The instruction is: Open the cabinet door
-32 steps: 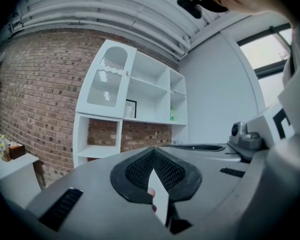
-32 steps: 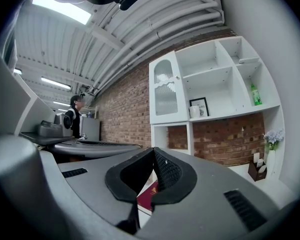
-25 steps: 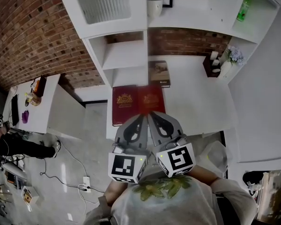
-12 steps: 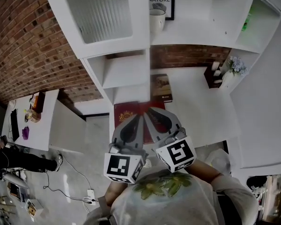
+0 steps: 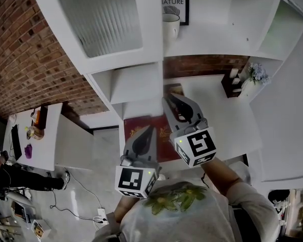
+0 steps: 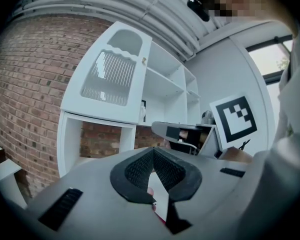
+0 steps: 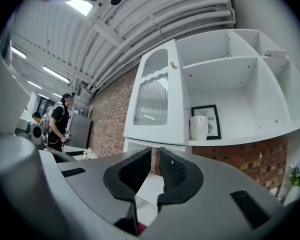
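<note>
Looking steeply down from the person's head, two grey hand-held claws reach out over a white counter (image 5: pixel 227 120) towards a white shelf unit (image 5: pixel 141 77) set against a red brick wall (image 5: pixel 30 59).

The left claw (image 5: pixel 151 129) is held over the front left part of the counter, above two red books (image 5: pixel 135 132) lying side by side there. Its jaws are pressed together at the tips, with nothing between them. The right claw (image 5: pixel 167 99) reaches further in, towards the counter's back edge, over a dark book (image 5: pixel 174 88). Its jaws are closed too, with only a sliver of a gap and nothing in it. Neither claw touches the shelf unit.

The cabinet door (image 5: pixel 103 21) sits at the upper left of the shelf unit, above the counter's left end. It is white with a ribbed glass panel and has a small knob (image 7: pixel 172 64) on the upper part of its right edge. It looks closed and is well apart from both claws.

Just right of the door, an open shelf holds a white mug (image 5: pixel 170 26) in front of a framed print (image 5: pixel 175 1). A vase of pale flowers (image 5: pixel 255 74) stands at the counter's back right corner.

In the right gripper view, a person (image 7: pixel 57 116) in dark clothes stands far off on the left, near the brick wall
</note>
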{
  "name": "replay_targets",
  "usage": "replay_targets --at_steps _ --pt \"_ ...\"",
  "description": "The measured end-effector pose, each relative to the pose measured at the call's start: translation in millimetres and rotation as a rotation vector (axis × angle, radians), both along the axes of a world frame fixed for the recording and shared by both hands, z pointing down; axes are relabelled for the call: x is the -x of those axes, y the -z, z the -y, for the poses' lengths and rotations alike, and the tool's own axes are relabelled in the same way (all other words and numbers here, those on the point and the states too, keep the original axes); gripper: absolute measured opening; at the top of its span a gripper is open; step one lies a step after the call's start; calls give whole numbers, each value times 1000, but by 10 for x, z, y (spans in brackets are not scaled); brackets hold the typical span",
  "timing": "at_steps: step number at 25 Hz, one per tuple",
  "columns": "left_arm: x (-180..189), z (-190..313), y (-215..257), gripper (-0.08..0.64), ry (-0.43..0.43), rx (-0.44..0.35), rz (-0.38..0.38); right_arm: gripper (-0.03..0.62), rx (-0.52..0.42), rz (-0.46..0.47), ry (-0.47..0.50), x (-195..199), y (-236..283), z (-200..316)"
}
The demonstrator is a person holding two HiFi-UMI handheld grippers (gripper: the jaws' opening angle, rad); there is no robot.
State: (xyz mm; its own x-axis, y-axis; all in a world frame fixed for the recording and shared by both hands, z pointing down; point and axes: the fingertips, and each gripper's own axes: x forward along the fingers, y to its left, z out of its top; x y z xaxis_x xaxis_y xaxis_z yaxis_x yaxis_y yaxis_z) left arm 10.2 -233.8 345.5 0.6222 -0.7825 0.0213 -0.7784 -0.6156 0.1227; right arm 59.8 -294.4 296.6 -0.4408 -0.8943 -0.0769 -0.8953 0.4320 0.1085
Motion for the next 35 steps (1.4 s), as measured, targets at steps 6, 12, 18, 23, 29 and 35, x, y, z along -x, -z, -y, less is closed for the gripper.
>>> replay_targets --at_steps 6,12,18,23,29,35 --pt "8 172 -26 9 -11 14 7 48 -19 -7 1 -34 170 296" --pt "23 333 -28 9 -19 15 3 100 -10 -4 4 -44 187 530" --pt "34 466 -41 9 -33 16 3 116 24 1 -7 -120 145 797" --pt "15 586 -50 9 -50 17 6 133 39 18 6 -155 181 950" --pt "-37 691 -66 9 -78 20 13 152 51 31 19 -172 199 1103" --pt "12 735 -147 9 -79 36 11 153 61 15 24 -160 173 1273"
